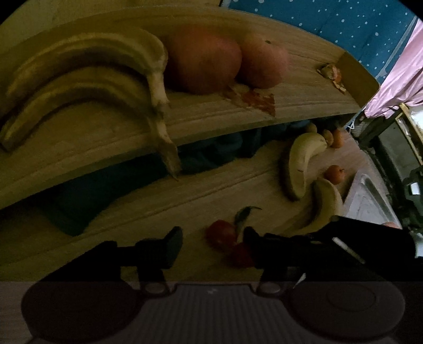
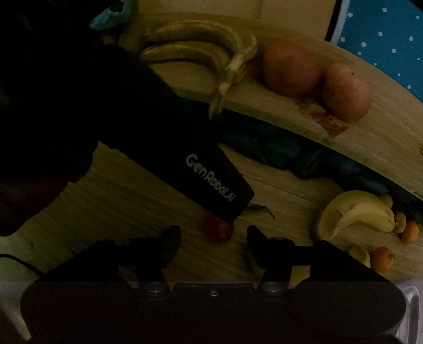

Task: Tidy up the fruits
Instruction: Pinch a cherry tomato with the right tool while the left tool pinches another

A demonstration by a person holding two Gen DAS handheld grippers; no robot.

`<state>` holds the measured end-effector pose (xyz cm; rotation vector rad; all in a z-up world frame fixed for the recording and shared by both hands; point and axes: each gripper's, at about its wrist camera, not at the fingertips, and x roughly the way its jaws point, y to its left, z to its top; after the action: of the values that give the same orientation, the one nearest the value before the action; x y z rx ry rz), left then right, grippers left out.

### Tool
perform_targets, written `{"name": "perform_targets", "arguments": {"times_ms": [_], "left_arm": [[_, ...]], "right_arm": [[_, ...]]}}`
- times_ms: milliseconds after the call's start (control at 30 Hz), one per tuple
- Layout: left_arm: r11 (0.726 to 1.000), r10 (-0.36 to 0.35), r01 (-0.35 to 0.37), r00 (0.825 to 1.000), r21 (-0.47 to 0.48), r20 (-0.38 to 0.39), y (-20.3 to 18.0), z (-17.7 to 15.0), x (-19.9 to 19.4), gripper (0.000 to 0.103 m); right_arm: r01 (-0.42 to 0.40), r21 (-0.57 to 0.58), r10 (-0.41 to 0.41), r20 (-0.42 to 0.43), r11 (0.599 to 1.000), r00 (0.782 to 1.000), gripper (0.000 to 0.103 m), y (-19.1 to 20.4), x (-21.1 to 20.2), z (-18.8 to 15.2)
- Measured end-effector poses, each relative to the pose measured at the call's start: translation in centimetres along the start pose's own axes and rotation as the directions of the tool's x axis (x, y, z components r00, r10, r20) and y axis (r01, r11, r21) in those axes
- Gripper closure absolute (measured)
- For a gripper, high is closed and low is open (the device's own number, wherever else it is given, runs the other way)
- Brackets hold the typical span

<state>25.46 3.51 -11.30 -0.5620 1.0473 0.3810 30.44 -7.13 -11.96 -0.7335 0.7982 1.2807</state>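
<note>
The light is dim. On the upper wooden board [image 1: 304,105] lie a bunch of bananas [image 1: 87,74] and two reddish apples [image 1: 203,60]. The lower board [image 1: 158,211] carries loose bananas [image 1: 301,164], small oranges [image 1: 335,173] and two small red fruits [image 1: 220,234], one with a green leaf. My left gripper [image 1: 212,246] is open around the red fruit, which sits close to its right finger. My right gripper [image 2: 214,238] is open too, with a red fruit [image 2: 219,231] just ahead of its tips, partly hidden under the left gripper's black body [image 2: 211,180].
A dark blue cloth [image 1: 79,201] fills the gap between the two boards. A metal tray [image 1: 370,201] lies at the right edge of the lower board. A blue dotted fabric [image 1: 330,23] and a pink cloth [image 1: 401,87] hang behind.
</note>
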Motion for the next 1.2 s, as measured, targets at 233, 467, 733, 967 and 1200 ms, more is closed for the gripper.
{"name": "perform_targets", "arguments": {"times_ms": [233, 467, 733, 967, 1200], "left_arm": [[1.0, -0.03, 0.03, 0.999, -0.001, -0.015, -0.4, 0.0, 0.4, 0.065], [1.0, -0.019, 0.018, 1.0, -0.016, -0.022, -0.2, 0.3, 0.9, 0.077], [0.999, -0.016, 0.015, 0.999, -0.03, -0.029, 0.1, 0.2, 0.9, 0.079], [0.997, 0.022, -0.024, 0.999, -0.068, -0.031, 1.6, -0.3, 0.1, 0.079], [0.994, 0.033, -0.038, 0.998, -0.107, -0.045, 2.6, -2.2, -1.2, 0.079]], "right_arm": [[-0.019, 0.012, 0.019, 0.006, 1.0, 1.0, 0.058, -0.2, 0.5, 0.0], [-0.038, 0.034, 0.038, 0.017, 0.999, 0.999, 0.072, -0.5, 0.8, 0.4], [-0.043, 0.039, 0.043, 0.016, 0.998, 0.999, 0.079, -0.4, 0.6, 0.5], [-0.044, 0.051, 0.043, 0.01, 0.998, 0.999, 0.079, 0.2, -0.4, -0.1], [-0.03, 0.066, 0.029, 0.011, 0.997, 1.0, 0.079, 1.2, -1.5, -1.0]]}}
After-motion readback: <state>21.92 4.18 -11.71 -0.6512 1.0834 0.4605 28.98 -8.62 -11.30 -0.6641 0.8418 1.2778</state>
